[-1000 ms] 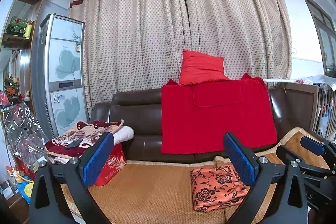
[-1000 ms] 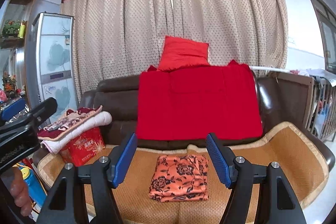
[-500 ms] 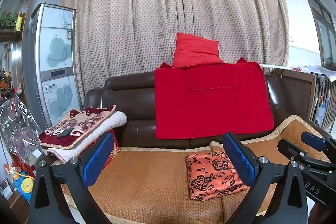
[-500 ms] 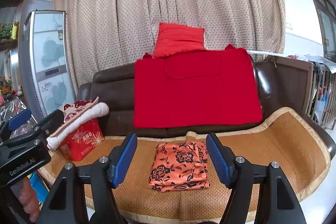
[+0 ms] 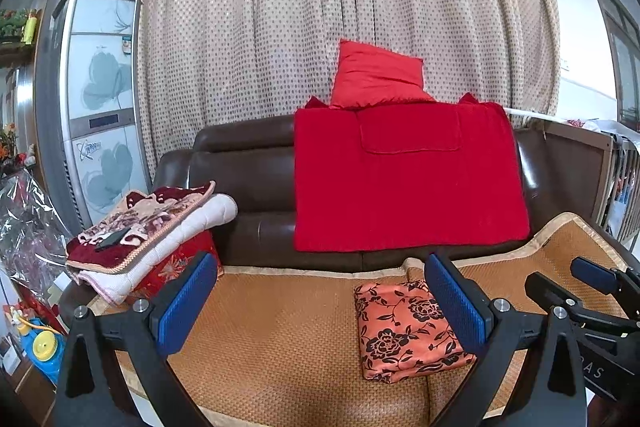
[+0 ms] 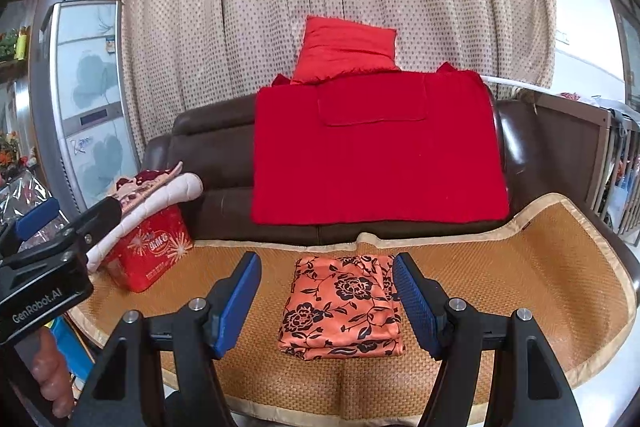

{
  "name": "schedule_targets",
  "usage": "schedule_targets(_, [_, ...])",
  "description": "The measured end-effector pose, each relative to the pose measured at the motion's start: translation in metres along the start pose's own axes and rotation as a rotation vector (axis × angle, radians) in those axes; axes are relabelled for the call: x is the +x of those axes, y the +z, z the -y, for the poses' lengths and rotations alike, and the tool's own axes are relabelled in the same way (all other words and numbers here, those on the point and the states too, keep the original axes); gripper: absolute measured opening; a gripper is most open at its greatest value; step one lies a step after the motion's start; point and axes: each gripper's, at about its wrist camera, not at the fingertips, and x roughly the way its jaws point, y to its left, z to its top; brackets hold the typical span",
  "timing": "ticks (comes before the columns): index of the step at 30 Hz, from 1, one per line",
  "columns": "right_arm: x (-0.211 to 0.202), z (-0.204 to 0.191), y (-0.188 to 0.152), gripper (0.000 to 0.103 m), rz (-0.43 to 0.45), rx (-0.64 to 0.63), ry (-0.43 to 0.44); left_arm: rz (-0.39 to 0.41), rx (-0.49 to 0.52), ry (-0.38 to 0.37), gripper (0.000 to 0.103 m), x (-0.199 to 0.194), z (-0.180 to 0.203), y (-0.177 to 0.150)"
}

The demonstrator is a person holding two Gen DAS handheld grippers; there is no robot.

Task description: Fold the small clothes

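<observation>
On the woven sofa mat (image 6: 520, 267), a folded orange floral garment (image 6: 340, 307) lies near the front edge; left gripper (image 5: 320, 299) and right gripper (image 6: 326, 299) both hover released, grasping nothing.

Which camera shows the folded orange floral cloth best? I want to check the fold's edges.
The right wrist view: the orange floral cloth lies whole and centred between the open right gripper fingers, its layered front edge visible. In the left wrist view the cloth sits off to the right, its right side hidden behind a finger.

Both hand-held grippers (image 5: 320, 307) (image 6: 326, 301) nearer the folded floral cloth (image 6: 340, 307), tilted lower.
</observation>
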Motion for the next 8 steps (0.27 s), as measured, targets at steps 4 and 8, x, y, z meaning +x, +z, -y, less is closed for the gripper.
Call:
schedule_targets(4, [0.026, 0.004, 0.003, 0.072, -0.023, -0.008, -0.002, -0.021, 0.001, -0.005, 0.103, 0.023, 0.004, -0.001])
schedule_targets(8, [0.065, 0.018, 0.006, 0.072, -0.059, -0.002, 0.011, -0.041, -0.027, -0.047, 0.103, 0.067, 0.006, -0.005])
